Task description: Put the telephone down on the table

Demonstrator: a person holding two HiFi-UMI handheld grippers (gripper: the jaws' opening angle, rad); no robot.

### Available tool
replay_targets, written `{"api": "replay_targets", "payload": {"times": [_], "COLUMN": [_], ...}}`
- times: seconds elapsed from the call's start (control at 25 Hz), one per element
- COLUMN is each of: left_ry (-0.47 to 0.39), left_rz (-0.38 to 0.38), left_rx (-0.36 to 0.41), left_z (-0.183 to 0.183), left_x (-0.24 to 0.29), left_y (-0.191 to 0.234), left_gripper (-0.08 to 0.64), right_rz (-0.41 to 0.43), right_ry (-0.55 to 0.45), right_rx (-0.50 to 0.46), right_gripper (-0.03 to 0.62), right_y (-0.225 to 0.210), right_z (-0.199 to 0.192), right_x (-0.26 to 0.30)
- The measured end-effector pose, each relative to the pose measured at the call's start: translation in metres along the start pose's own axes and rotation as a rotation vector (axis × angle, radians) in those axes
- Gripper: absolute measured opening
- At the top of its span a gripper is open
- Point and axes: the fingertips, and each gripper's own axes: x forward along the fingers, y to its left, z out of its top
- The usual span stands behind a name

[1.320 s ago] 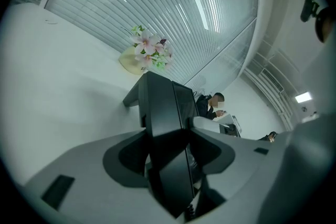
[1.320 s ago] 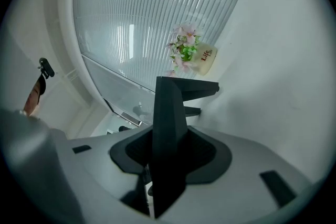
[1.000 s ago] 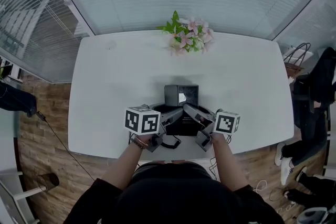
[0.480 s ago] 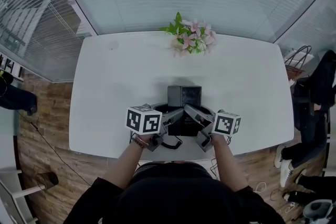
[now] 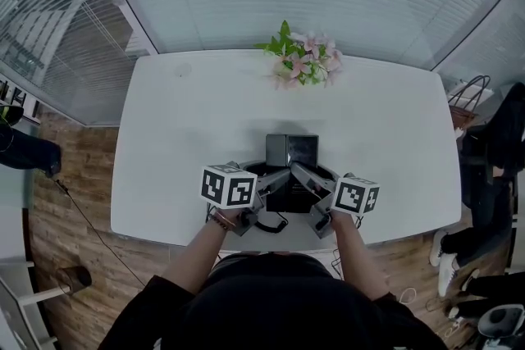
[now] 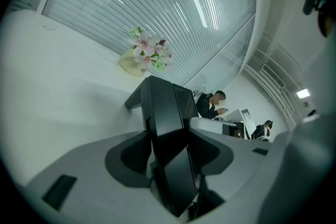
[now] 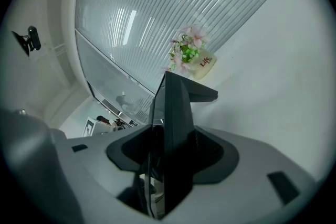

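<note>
The telephone [image 5: 289,191] rests at the near edge of the bench [image 5: 180,135], apparently set down. The left tongs [image 6: 169,134] stand spread around its edge. The right tongs [image 7: 173,134] have just been opening, the opposite edge between them. Only backing the tongs away seems left.

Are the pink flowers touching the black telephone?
No, the flowers stand at the far edge of the table, with bare white tabletop between them and the telephone.

Black top [image 5: 271,303], wrist bracelet [image 5: 218,220], grey left claw [image 5: 279,176], grey right claw [image 5: 300,173], black-and-white marker cubes [image 5: 226,185]
</note>
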Motion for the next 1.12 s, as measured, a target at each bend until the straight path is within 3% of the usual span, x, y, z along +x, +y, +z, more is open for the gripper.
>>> {"api": "replay_targets", "payload": {"times": [1.12], "left_ry": [0.024], "left_rz": [0.045], "left_rx": [0.037], "left_z": [-0.002], "left_x": [0.006], "left_y": [-0.003], "left_gripper": [0.215], "right_rz": [-0.147], "right_ry": [-0.041], "right_rx": [-0.047], "right_gripper": [0.272], "right_y": [-0.014], "right_z": [0.004], "right_x": [-0.010]}}
